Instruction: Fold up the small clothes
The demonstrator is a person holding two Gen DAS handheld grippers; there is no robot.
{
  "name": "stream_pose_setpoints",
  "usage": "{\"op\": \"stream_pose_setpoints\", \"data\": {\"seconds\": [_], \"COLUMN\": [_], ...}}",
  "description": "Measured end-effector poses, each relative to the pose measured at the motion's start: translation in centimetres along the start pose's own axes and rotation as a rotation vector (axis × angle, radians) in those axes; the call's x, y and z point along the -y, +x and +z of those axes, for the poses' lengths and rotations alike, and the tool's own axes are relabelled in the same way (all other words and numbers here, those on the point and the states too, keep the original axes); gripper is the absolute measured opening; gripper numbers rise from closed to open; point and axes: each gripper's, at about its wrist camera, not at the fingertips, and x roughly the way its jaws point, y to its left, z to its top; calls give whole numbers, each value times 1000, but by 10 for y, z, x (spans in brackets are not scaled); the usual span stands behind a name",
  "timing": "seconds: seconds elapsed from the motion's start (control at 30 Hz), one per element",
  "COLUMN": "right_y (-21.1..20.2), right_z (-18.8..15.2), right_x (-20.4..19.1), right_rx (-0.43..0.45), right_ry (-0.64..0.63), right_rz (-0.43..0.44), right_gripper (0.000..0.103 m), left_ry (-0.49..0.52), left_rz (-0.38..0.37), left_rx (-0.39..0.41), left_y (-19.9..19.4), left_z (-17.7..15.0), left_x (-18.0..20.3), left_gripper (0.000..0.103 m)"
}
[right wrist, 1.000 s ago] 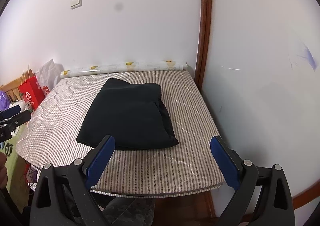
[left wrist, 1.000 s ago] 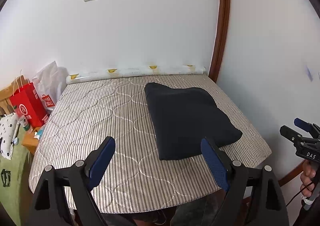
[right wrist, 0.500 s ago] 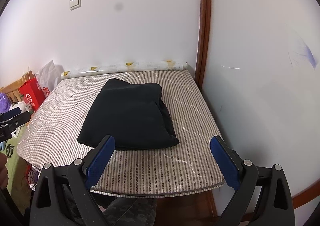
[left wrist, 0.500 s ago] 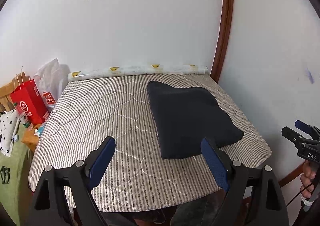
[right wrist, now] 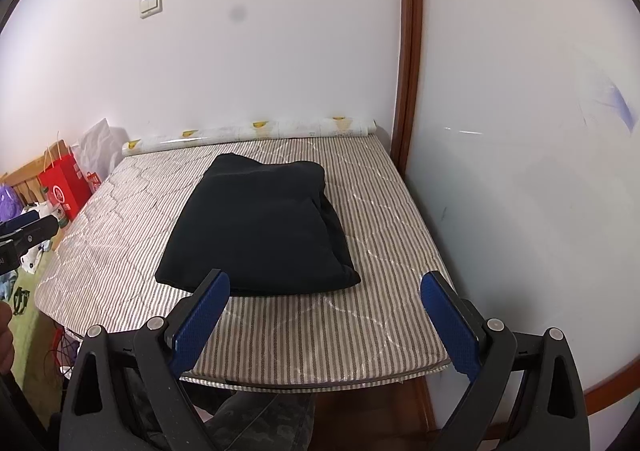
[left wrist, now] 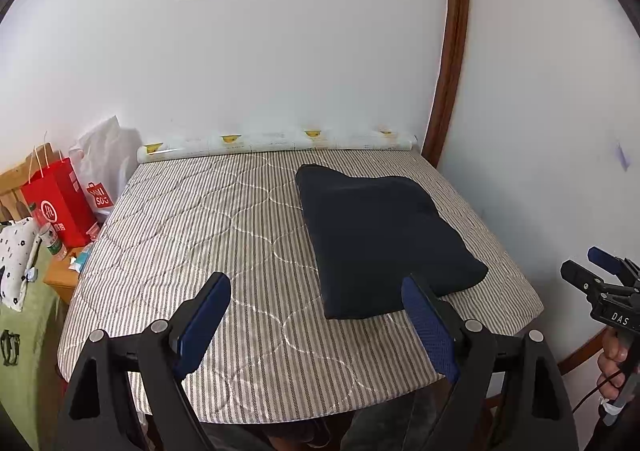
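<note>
A dark navy garment [left wrist: 380,235] lies folded into a thick rectangle on the right half of the striped quilted mattress [left wrist: 192,235]; it also shows in the right wrist view [right wrist: 260,227]. My left gripper [left wrist: 316,315] is open and empty, held above the mattress's near edge, short of the garment. My right gripper [right wrist: 324,315] is open and empty, also back from the near edge [right wrist: 304,331]. The right gripper shows at the far right of the left wrist view [left wrist: 600,283].
A rolled printed sheet [left wrist: 276,141] lies along the back wall. Red and white shopping bags [left wrist: 60,203] and a low wooden stand [left wrist: 64,275] stand left of the mattress. A wooden door frame [left wrist: 452,51] and white wall close the right side.
Both grippers stay open and have drifted slightly back and up. The garment has not moved.
</note>
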Motion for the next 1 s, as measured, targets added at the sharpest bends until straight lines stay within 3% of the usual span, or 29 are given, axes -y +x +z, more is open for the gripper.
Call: {"op": "stream_pose_setpoints", "data": {"seconds": [1.0], "right_y": [-2], "right_z": [-6], "right_x": [-2], "right_rx": [2], "right_ry": [15], "right_rz": [1], "right_gripper": [95], "left_ry": [-2], "left_rz": [-1], "left_rx": [-3], "left_y": [0], "left_z": [-1], "left_x": [2], "left_gripper": [87]}}
